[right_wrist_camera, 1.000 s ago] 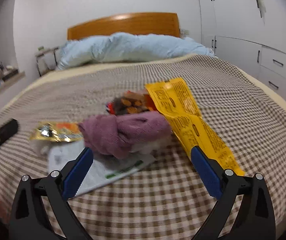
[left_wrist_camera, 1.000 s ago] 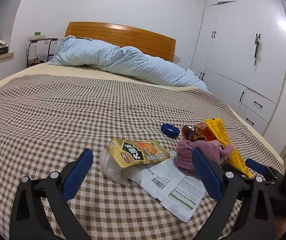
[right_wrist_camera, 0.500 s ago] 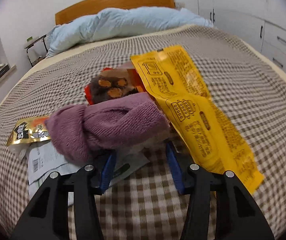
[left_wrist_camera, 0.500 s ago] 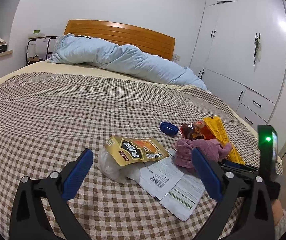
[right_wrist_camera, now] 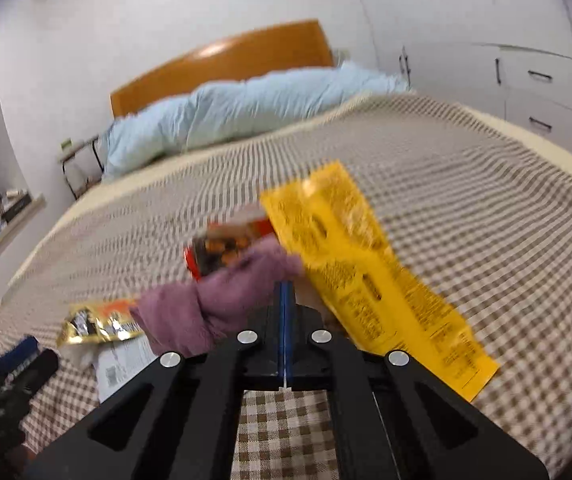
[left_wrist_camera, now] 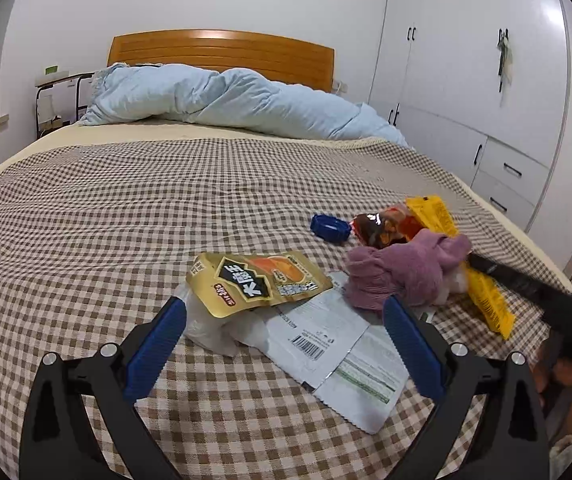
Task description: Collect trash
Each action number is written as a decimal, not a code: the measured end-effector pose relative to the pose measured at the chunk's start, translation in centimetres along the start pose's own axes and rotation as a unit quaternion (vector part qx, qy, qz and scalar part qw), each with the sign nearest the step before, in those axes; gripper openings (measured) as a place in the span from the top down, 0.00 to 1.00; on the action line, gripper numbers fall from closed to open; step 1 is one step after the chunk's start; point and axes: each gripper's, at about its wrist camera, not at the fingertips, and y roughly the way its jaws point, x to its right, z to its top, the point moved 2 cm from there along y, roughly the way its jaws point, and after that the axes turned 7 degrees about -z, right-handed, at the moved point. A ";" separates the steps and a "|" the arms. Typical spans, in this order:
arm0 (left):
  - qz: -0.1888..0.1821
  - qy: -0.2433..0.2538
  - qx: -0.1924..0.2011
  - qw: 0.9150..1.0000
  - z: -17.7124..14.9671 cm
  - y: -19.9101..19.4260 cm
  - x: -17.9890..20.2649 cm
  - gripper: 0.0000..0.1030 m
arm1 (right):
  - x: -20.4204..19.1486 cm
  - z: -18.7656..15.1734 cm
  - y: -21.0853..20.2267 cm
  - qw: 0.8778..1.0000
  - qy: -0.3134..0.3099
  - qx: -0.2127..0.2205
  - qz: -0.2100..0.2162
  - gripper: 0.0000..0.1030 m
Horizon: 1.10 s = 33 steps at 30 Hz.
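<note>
On the checked bed point(left_wrist_camera: 86, 240), left tongs point(left_wrist_camera: 282, 332) gape over a gold wrapper point(left_wrist_camera: 258, 282) lying crosswise on a white bag point(left_wrist_camera: 326, 344). A purple cloth point(left_wrist_camera: 402, 272) sits against the yellow wrapper point(right_wrist_camera: 366, 272), which runs lengthwise up the bed. Right tongs point(right_wrist_camera: 285, 292) have just clenched at the cloth; contents unclear.

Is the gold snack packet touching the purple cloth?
Apart. The left wrist view shows white paper in a gap between the gold packet and the purple cloth.
</note>
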 end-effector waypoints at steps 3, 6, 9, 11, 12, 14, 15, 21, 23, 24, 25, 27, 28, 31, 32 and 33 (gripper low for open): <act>0.001 -0.013 -0.004 1.000 0.0 0.1 -0.6 0.07 | 0.2 0.2 -0.8 1.000 0.005 0.005 0.007 1.00; -0.001 -0.025 -0.005 1.000 0.0 0.1 -0.9 0.07 | -0.3 -0.4 0.9 0.998 -0.014 -0.058 0.022 1.00; -0.001 -0.026 -0.004 1.000 0.0 0.0 -0.9 0.07 | -0.8 -1.6 2.4 0.994 -0.039 -0.098 0.012 0.94; -0.002 -0.026 -0.004 1.000 0.0 0.0 -0.8 0.07 | -1.0 -2.1 2.7 0.994 -0.050 -0.102 -0.008 0.56; -0.003 -0.025 -0.005 1.000 0.0 0.0 -0.7 0.07 | -1.2 -2.1 2.6 0.994 -0.054 -0.091 -0.015 0.38; -0.004 -0.022 -0.006 1.000 0.0 0.1 -0.5 0.07 | -1.6 -2.1 2.4 0.994 -0.066 -0.079 -0.025 0.38; -0.003 -0.020 -0.006 1.000 0.0 0.2 -0.4 0.07 | -1.9 -2.0 2.5 0.994 -0.075 -0.073 -0.036 0.38; -0.005 -0.021 -0.009 1.000 -0.2 0.1 -0.3 0.07 | -1.6 -1.6 4.0 0.990 -0.094 -0.062 -0.087 0.38; -0.005 -0.020 -0.010 1.000 -0.2 0.2 -0.3 0.07 | -0.9 -1.8 4.8 0.990 -0.086 -0.080 -0.084 0.38; -0.005 -0.021 -0.011 1.000 -0.2 0.3 -0.4 0.07 | -0.5 -2.0 5.5 0.989 -0.079 -0.097 -0.082 0.38; -0.005 -0.021 -0.011 1.000 -0.2 0.3 -0.4 0.07 | -0.2 -2.1 6.0 0.988 -0.071 -0.109 -0.078 0.40; -0.006 -0.023 -0.013 1.000 -0.2 0.3 -0.5 0.07 | 0.8 -2.2 6.3 0.990 -0.046 -0.121 -0.060 0.84; -0.006 -0.022 -0.013 1.000 -0.2 0.4 -0.5 0.07 | 1.2 -2.1 6.4 0.991 -0.033 -0.124 -0.050 1.00; -0.005 -0.020 -0.015 1.000 -0.3 0.4 -0.5 0.07 | 2.7 -1.9 5.4 0.994 0.022 -0.108 -0.025 1.00; -0.005 -0.019 -0.015 1.000 -0.3 0.5 -0.5 0.07 | 3.0 -1.7 4.8 0.994 0.031 -0.097 -0.025 1.00; -0.004 -0.016 -0.016 1.000 -0.4 0.5 -0.4 0.07 | 3.1 -1.5 4.2 0.995 0.034 -0.086 -0.024 1.00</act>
